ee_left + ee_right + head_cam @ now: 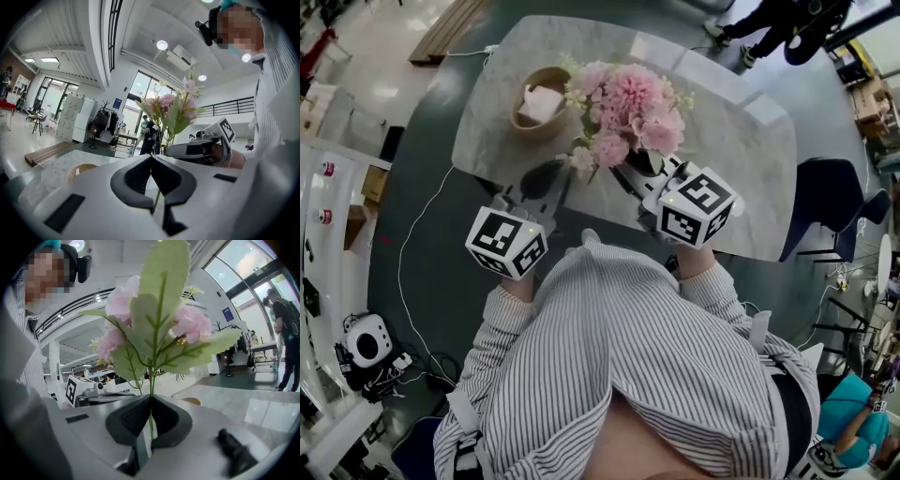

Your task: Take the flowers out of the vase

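A bunch of pink flowers [630,111] with green leaves is above the marble table [741,141], between my two grippers. My right gripper [654,174] is shut on a green stem [151,380] of the bunch, and the leaves and blooms [159,324] rise straight above its jaws. My left gripper [565,181] reaches in from the left with its jaws closed, and a thin green stem [156,200] is pinched between them. Seen from the left gripper, the flowers [174,108] stand just beyond its tips, above the right gripper [174,150]. I cannot make out a vase.
A round wooden bowl [540,101] with something white in it sits on the table left of the flowers. A dark blue chair [830,202] stands at the table's right side. People are in the room beyond the table's far edge.
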`<state>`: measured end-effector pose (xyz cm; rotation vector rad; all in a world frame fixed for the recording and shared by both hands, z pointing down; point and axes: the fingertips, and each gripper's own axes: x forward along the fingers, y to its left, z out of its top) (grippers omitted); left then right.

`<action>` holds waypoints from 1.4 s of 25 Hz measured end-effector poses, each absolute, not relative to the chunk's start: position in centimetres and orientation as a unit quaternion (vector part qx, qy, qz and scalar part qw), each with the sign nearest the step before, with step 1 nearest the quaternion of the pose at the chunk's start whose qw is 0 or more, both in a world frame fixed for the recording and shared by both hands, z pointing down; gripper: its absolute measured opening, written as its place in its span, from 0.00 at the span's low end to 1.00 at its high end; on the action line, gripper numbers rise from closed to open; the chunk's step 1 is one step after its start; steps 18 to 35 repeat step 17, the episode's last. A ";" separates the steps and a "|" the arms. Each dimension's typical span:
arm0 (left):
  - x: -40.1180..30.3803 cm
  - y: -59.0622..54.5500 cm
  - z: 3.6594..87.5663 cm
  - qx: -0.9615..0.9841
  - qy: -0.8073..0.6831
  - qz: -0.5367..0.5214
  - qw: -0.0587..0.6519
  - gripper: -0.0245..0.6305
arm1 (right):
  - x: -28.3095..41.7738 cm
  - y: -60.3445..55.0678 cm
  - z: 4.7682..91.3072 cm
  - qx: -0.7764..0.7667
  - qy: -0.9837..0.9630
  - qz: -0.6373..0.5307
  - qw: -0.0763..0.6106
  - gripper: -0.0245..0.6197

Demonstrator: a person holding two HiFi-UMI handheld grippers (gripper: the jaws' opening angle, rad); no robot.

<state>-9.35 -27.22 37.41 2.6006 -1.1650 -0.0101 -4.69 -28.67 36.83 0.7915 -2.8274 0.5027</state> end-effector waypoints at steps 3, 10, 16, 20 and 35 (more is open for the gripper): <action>-9.0 -27.2 37.6 0.905 -0.398 0.003 0.148 0.05 | -4.8 -28.5 37.4 0.260 -0.946 0.171 0.090 0.07; -8.6 -27.1 37.6 0.906 -0.397 0.007 0.146 0.05 | -4.7 -28.3 37.7 0.259 -0.946 0.168 0.099 0.07; -8.3 -27.2 37.6 0.907 -0.396 0.008 0.145 0.05 | -4.5 -28.4 37.8 0.257 -0.947 0.166 0.102 0.07; -8.3 -27.2 37.7 0.907 -0.396 0.008 0.145 0.06 | -4.5 -28.4 37.9 0.257 -0.947 0.165 0.102 0.07; -8.3 -27.2 37.7 0.907 -0.396 0.008 0.145 0.06 | -4.5 -28.4 37.9 0.257 -0.947 0.165 0.102 0.07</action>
